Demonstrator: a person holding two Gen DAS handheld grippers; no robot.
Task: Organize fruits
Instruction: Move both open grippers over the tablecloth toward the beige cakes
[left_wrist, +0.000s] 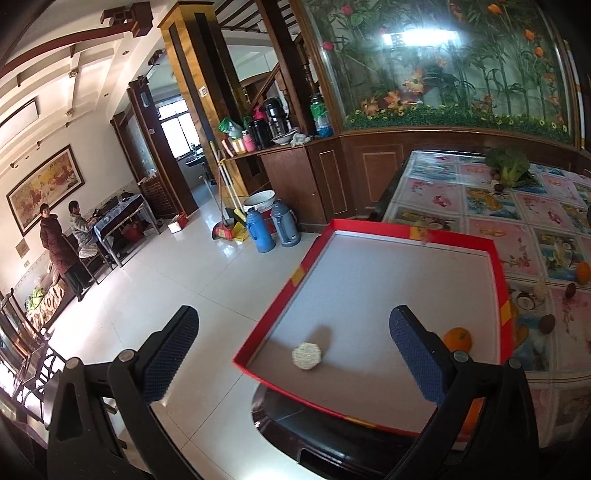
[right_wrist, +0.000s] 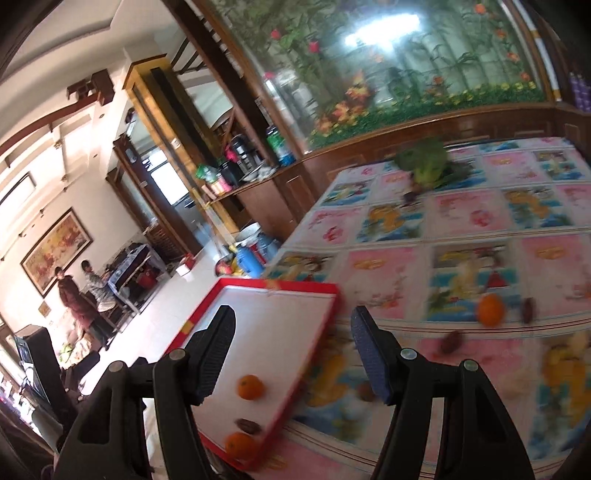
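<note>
Now both claws released, empty: left claw (left_wrist: 291, 354) over red tray (left_wrist: 502, 273) w/ pale round cake (left_wrist: 306, 356); right claw (right_wrist: 293, 354) above tray's right edge, orange (right_wrist: 250, 386) inside.

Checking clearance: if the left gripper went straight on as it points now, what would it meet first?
Probably the grey floor of the red tray, near the pale round cake. The left gripper is open and empty; depth is unclear.

Left gripper (left_wrist: 291, 354) and right gripper (right_wrist: 293, 352) are both held out level, jaws spread wide apart (blue ribbed pads facing inward) with nothing caught between them.
</note>
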